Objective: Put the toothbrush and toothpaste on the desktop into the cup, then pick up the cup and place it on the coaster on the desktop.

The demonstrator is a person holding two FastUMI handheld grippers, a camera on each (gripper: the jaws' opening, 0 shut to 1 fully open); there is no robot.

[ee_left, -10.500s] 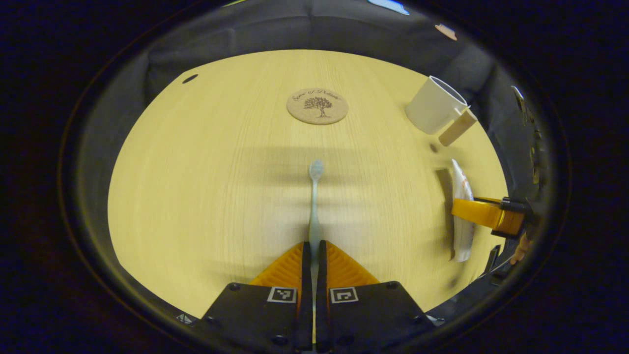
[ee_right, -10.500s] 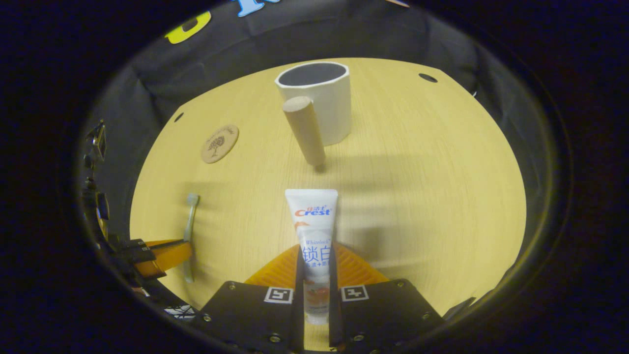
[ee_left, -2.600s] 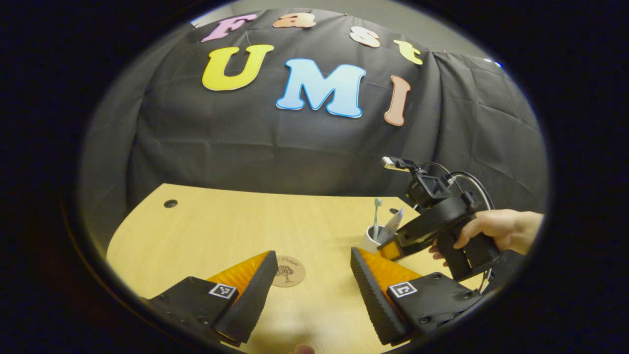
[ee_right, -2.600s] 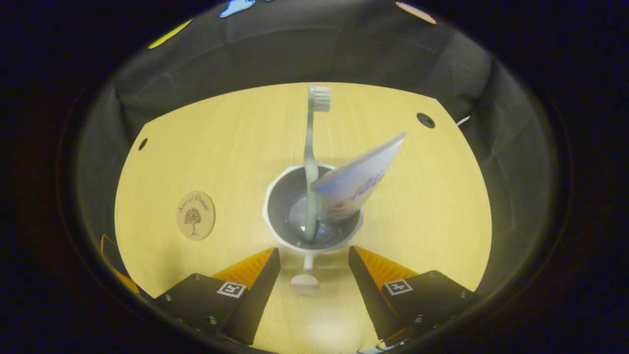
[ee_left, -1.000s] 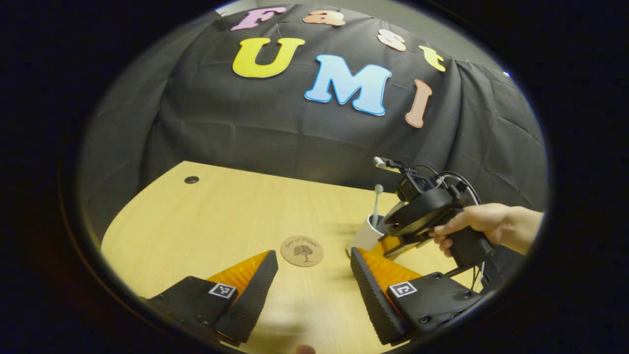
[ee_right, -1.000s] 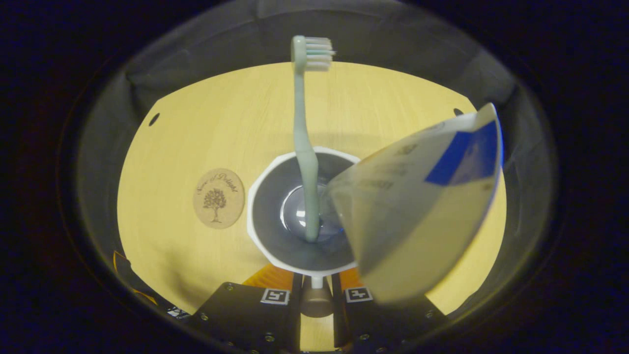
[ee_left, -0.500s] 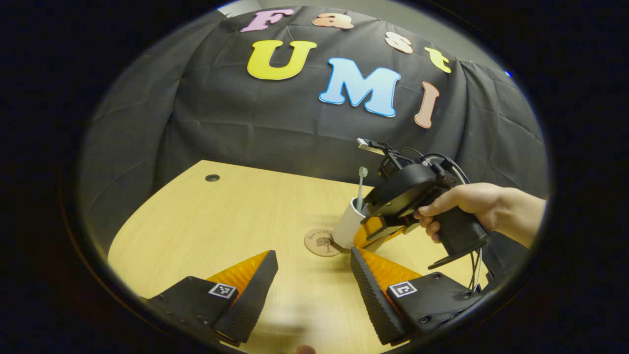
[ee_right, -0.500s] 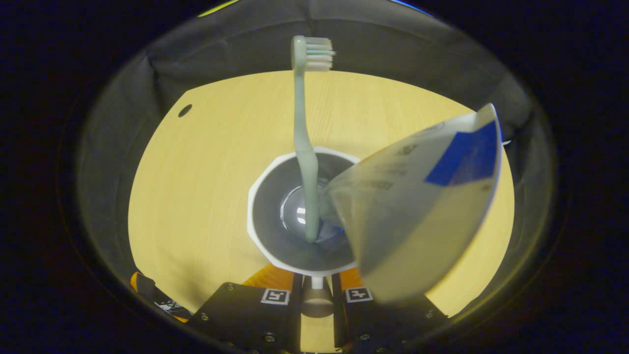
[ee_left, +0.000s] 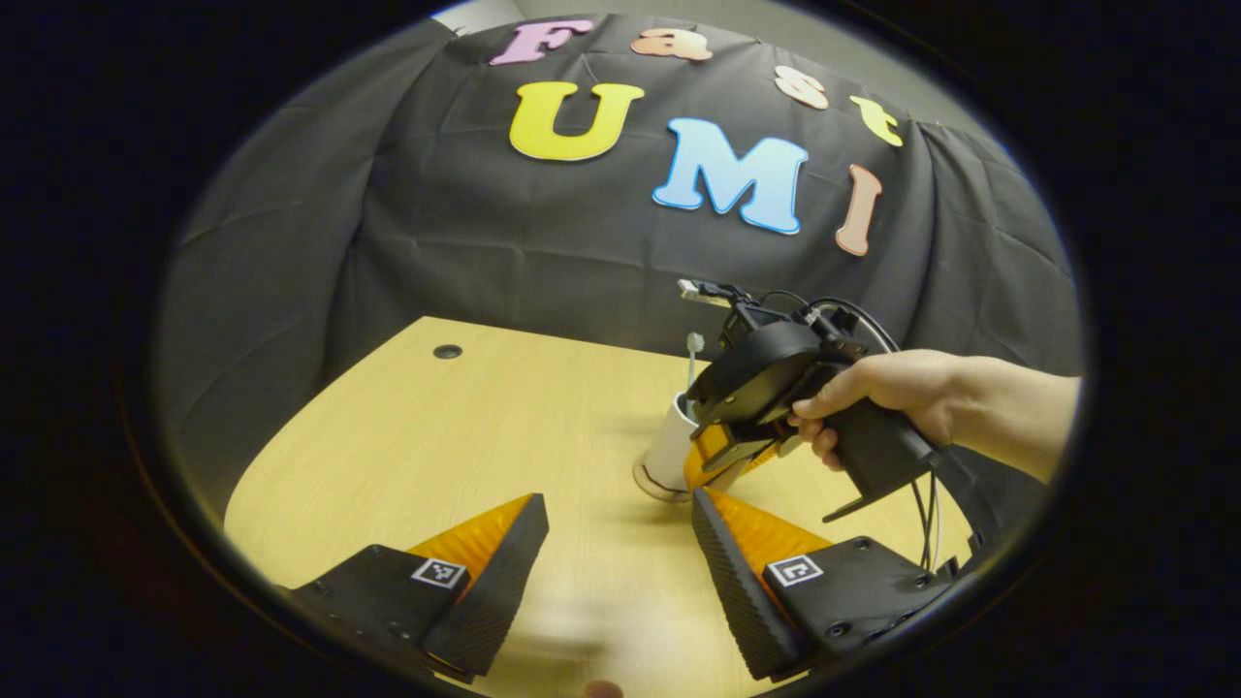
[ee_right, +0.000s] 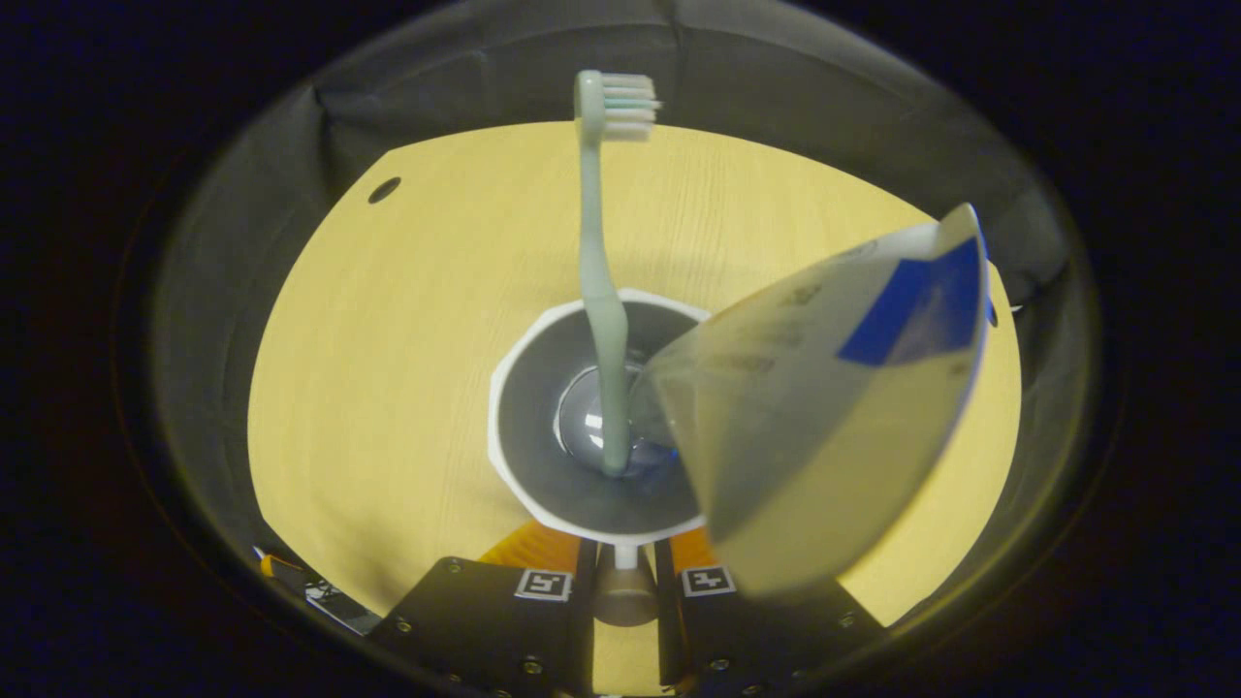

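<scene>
gripping cup (ee_right: 582, 504) handle, right gripper (ee_right: 620, 591) fingers clamped to seat it on coaster (ee_left: 648, 485), toothbrush (ee_right: 596, 281) and toothpaste (ee_right: 824, 417) inside; left gripper (ee_left: 616, 562) wide, idle.

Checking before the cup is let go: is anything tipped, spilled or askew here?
Nothing stands out. The cup stands upright over the coaster, the right gripper shut on its handle. The toothbrush and toothpaste lean inside it, nothing spilled on the desktop.
</scene>
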